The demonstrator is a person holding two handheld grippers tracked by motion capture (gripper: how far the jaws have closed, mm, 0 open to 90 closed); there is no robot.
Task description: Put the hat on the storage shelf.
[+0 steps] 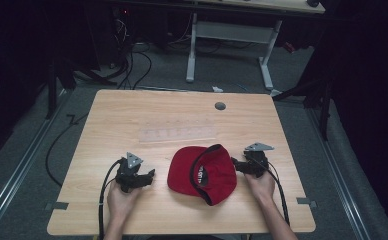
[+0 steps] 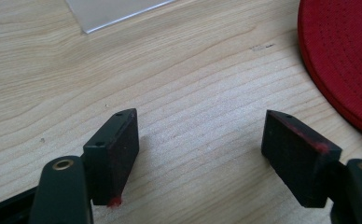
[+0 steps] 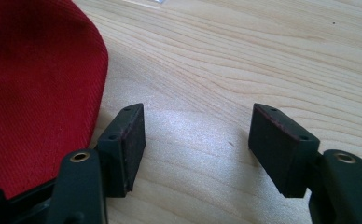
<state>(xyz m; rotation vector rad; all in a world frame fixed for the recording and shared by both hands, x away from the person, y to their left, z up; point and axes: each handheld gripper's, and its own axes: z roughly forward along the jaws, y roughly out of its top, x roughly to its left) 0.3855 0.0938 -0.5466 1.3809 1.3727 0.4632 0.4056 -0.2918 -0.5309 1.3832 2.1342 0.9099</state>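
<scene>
Table point(image 1: 132, 115) — pale wood top, round grommet hole point(image 1: 220, 106) near the far edge, bare grain under both sets of jaws in the gripper views.

Clear plastic sheet point(image 1: 178, 133) — flat, lying mid-table beyond the cap; one corner seen in the left gripper view point(image 2: 118, 11).

Red cap point(image 1: 202, 172) — resting near the front of the table, between the two grippers, closer to the right one. Crown toward the left, dark-edged brim toward the front right, dark inner band with pale lettering showing. In the left gripper view point(image 2: 342, 56) stitched red fabric at the right edge, apart from the jaws; in the right gripper view point(image 3: 34, 93) red twill at the left, just beside the left-hand jaw, not between the pads. Judged light and soft in the crown — likely to fold or collapse under a pinch — stiffer along the brim. Fabric not slippery, not fragile. Best purchase judged at the brim edge or the firm rim of the band; a pinch on the loose crown would probably only gather cloth.

Left gripper point(image 1: 149, 175) — held low over the table left of the cap, pointing toward it. Jaws spread wide, nothing between them, touching nothing.

Right gripper point(image 1: 234, 164) — at the cap's right side, tips close against the fabric; contact not certain. Jaws spread wide, bare wood between the pads, nothing held.
</scene>
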